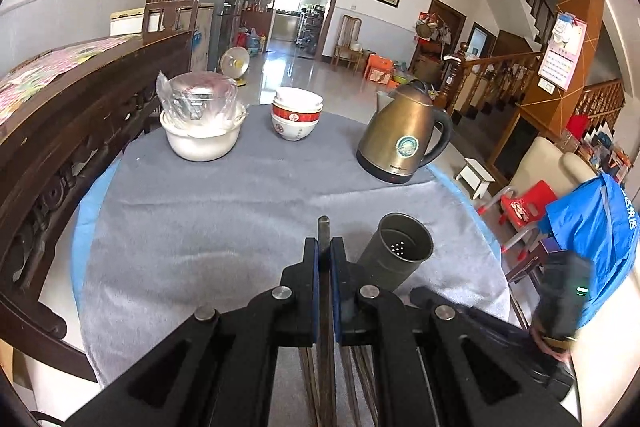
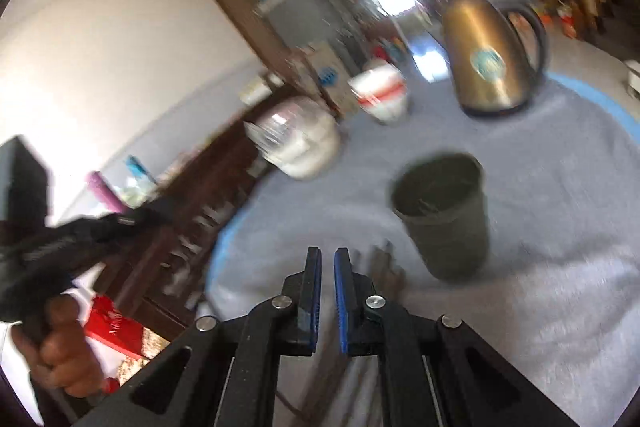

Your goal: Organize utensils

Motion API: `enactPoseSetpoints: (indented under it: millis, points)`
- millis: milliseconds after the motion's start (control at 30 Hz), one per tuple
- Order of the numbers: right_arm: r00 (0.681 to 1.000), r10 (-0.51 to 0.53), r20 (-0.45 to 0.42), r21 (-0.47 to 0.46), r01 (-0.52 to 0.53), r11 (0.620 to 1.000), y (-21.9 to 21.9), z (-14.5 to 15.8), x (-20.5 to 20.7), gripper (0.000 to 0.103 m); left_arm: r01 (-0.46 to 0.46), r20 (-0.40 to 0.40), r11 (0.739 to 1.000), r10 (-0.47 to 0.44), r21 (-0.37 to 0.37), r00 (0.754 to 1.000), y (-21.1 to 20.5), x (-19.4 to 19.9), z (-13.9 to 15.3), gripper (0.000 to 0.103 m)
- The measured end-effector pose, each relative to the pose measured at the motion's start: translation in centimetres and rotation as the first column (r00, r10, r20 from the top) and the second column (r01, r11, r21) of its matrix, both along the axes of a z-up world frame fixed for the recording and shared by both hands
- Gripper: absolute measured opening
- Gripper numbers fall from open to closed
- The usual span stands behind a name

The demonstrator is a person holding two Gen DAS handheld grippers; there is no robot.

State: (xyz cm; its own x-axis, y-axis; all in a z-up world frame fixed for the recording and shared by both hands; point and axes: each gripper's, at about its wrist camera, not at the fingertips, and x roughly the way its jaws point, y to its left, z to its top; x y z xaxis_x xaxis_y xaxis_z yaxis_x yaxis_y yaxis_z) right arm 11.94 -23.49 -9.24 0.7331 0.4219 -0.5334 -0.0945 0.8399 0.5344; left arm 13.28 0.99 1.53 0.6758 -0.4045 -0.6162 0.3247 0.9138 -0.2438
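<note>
My left gripper (image 1: 324,247) is shut on a dark chopstick (image 1: 323,227), whose tip pokes out past the blue pads. More dark sticks (image 1: 362,371) show under the fingers. A grey metal utensil holder (image 1: 396,251) stands just right of the tips, and its holed bottom shows bare. In the blurred right wrist view my right gripper (image 2: 328,255) is all but shut, with a thin gap and nothing at the tips. Brown sticks (image 2: 384,267) smear beside and below it. The holder (image 2: 444,215) is ahead to the right.
On the grey cloth (image 1: 208,211) over the round table stand a bronze kettle (image 1: 404,135), stacked red-and-white bowls (image 1: 296,115) and a white pot (image 1: 202,131) holding a plastic-wrapped metal pot. A dark wooden bench back (image 1: 72,147) runs along the left. A hand (image 2: 60,351) holds the left gripper.
</note>
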Motion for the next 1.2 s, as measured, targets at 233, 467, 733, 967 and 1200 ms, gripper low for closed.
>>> enactPoseSetpoints:
  millis: [233,467,733,967,1200]
  points:
    - [0.964,0.012,-0.267,0.015,-0.008,1.0,-0.9,-6.1,2.8,0.011,-0.004,-0.014,1.0,0.003,-0.006,1.0,0.4,-0.7,-0.4,0.006]
    - [0.939,0.031,-0.344,-0.003,-0.035,0.999,0.3,-7.9,4.7,0.012,-0.002,-0.007,1.0,0.002,-0.013,1.0,0.7,-1.1,-0.2,0.006]
    - [0.926,0.031,-0.377,-0.047,-0.052,0.998,1.4,-8.2,5.7,0.012,0.011,0.001,1.0,-0.011,-0.022,1.0,1.3,-1.6,-0.2,0.006]
    - [0.92,-0.004,-0.393,-0.128,-0.051,0.991,2.5,-8.1,7.1,0.02,0.024,0.013,0.999,-0.023,-0.032,1.0,1.8,-2.1,0.0,0.006]
    - [0.909,-0.02,-0.415,-0.227,-0.082,0.97,3.7,-7.8,8.4,0.017,0.038,0.028,0.998,-0.037,-0.04,0.999,2.1,-2.7,0.1,0.006]
